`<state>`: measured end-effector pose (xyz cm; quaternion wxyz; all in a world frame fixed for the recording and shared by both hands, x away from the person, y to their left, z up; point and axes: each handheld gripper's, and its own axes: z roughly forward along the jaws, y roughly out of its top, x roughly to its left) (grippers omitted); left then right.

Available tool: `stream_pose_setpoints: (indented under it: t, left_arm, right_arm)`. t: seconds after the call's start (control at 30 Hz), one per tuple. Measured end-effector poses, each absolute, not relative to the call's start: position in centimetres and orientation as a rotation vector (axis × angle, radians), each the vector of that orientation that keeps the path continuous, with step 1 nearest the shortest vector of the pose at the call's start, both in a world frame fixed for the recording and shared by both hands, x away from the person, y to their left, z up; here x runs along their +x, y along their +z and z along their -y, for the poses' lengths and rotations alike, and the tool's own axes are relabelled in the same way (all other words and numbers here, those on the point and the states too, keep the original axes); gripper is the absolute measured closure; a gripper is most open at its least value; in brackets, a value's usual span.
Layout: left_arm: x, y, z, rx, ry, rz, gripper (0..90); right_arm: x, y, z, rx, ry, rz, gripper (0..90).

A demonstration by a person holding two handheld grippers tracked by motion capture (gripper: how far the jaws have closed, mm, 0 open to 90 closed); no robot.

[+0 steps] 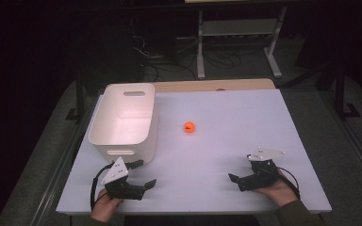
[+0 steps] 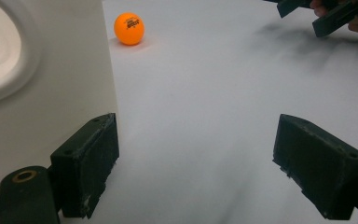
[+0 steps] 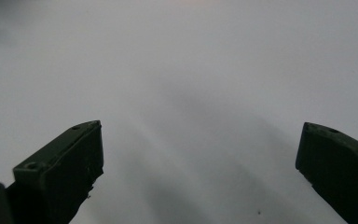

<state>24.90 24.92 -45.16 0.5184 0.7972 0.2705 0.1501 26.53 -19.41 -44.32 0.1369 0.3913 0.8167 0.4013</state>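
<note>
Orange ball [image 1: 189, 126] on white table [image 1: 245, 122], just beside white bin [image 1: 125, 120].

High view: we looked forward and down over the whole table [image 1: 226, 141].
Left gripper view: low, close, facing the ball [image 2: 129, 28].
Right gripper view: close above bare tabletop.
Shared: ball [image 1: 189, 126].

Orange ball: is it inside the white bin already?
No. In the high view the orange ball sits on the bare white table, to the right of the white bin and apart from it.
</note>
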Motion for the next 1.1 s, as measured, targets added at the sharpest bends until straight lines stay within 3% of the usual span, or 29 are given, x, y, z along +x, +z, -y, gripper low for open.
stream_pose_setpoints:
  t: [1.1]
  left_arm:
    - [24.8, -45.2, -24.9, 1.899, 0.366, -0.649, 14.1]
  right_arm:
    - [27.2, -43.7, 18.2, 1.087, 1.170, -2.391, 0.3]
